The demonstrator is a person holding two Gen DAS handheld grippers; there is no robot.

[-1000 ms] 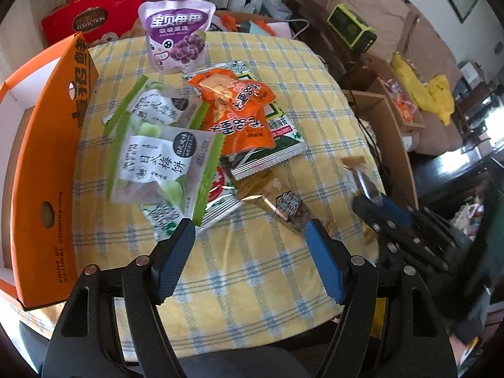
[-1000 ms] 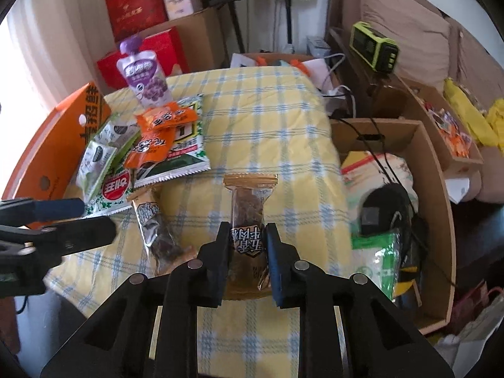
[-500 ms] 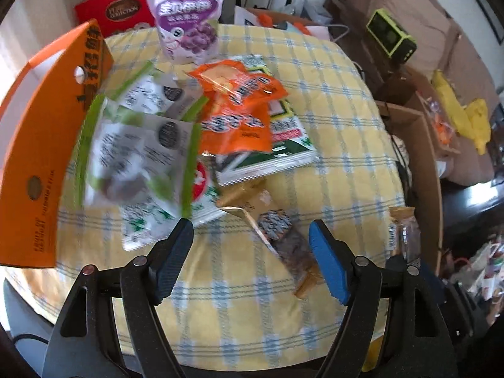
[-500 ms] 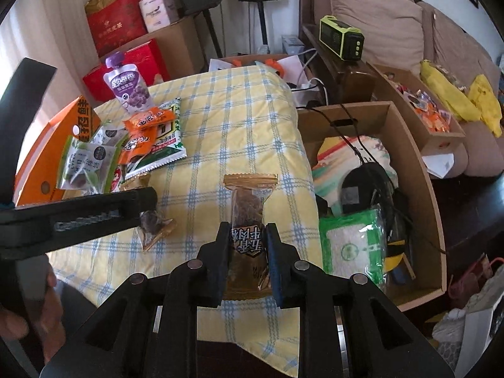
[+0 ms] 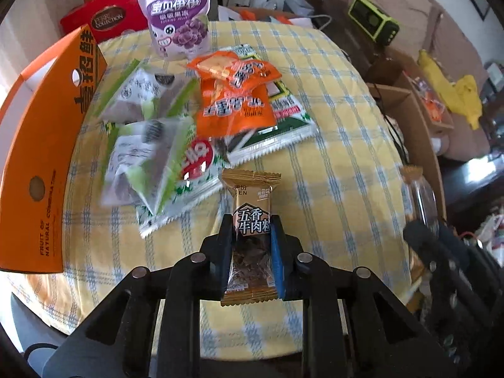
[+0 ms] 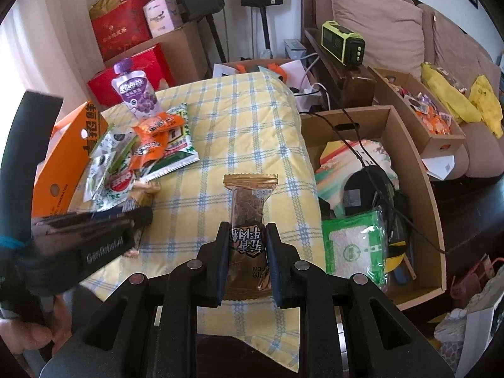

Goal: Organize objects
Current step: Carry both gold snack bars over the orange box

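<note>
Both tongs are clenched, the left tongs (image 5: pixel 251 236) on a gold foil beef-snack packet (image 5: pixel 251 230) and the right tongs (image 6: pixel 246 245) on its twin (image 6: pixel 249 217), each packet's long axis pointing to 12 o'clock above the yellow checked worktop (image 6: pixel 252 119), the orange cardboard box (image 5: pixel 47 145) at 10 o'clock nearer the left.

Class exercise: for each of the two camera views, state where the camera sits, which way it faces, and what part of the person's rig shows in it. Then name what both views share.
Left wrist: behind the left gripper, facing across the checked table; jaws shut on a gold beef packet.
Right wrist: behind the right gripper, facing the table and cardboard box; jaws shut on a second gold packet.
Shared: purple jelly pouch, orange box.
</note>
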